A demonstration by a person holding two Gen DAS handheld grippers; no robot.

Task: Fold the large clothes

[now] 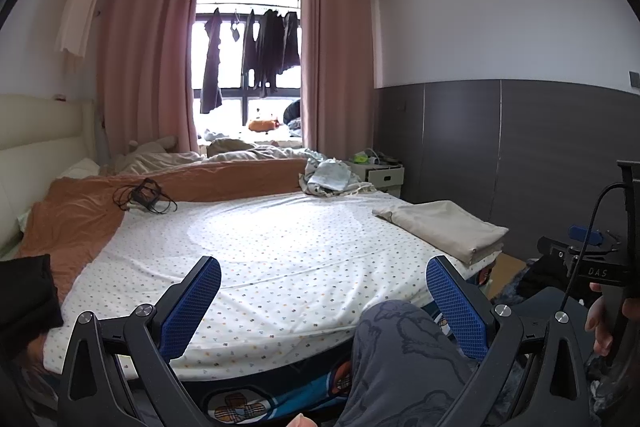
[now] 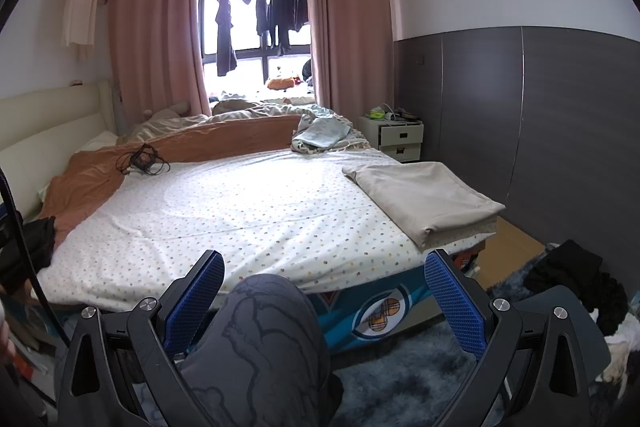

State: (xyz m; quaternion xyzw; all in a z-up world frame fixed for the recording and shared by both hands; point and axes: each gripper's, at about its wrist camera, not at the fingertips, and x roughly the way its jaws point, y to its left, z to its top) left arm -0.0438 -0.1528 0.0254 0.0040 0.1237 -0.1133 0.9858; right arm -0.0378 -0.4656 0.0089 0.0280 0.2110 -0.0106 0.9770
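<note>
1. My left tool (image 1: 324, 303) and my right tool (image 2: 325, 297) are both spread wide and hold nothing; each hovers near the foot of the bed with the white dotted sheet (image 1: 280, 243).
2. A folded beige cloth (image 2: 424, 199) lies at the right edge of the bed, partly over the corner. If I pull it carelessly, I think it can slide to the floor.
3. A crumpled dark garment (image 2: 572, 279) lies on the floor at the right, and another dark piece (image 1: 28, 291) at the left edge of the bed. I cannot tell which is next to fold.
4. The person's knee in grey printed trousers (image 2: 264, 339) sits between the fingers of the right tool, so closing here could pinch it.
5. The tangled black cable (image 1: 144, 197) on the orange blanket (image 1: 80, 223) could catch a spread garment.
</note>
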